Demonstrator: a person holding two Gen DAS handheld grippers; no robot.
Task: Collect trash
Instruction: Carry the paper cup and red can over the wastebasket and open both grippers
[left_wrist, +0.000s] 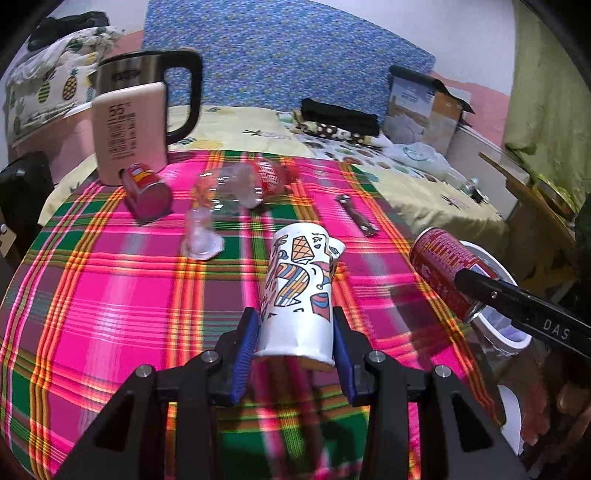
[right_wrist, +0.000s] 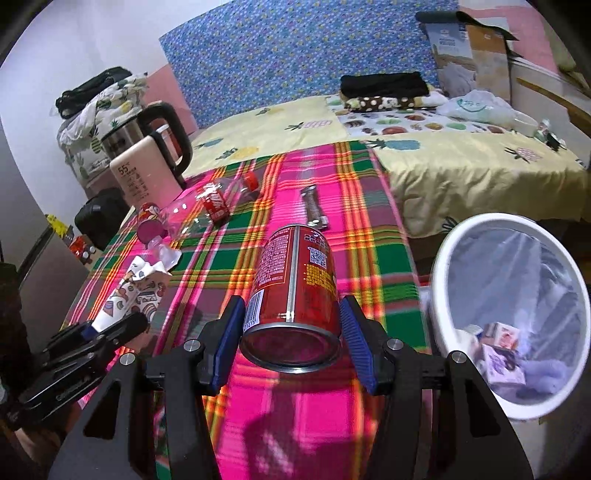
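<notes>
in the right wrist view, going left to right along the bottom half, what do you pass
crumpled paper cup held by the left gripper → red can in the right gripper → white trash bin

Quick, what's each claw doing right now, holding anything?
Left claw: closed on the crumpled paper cup.
Right claw: closed on the red can, next to the white bin.

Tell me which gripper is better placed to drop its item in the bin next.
Right, likely. The right gripper holds the red can beside the white bin, whose open mouth sits just to its right. The left gripper, holding the paper cup, is farther from it.
</notes>
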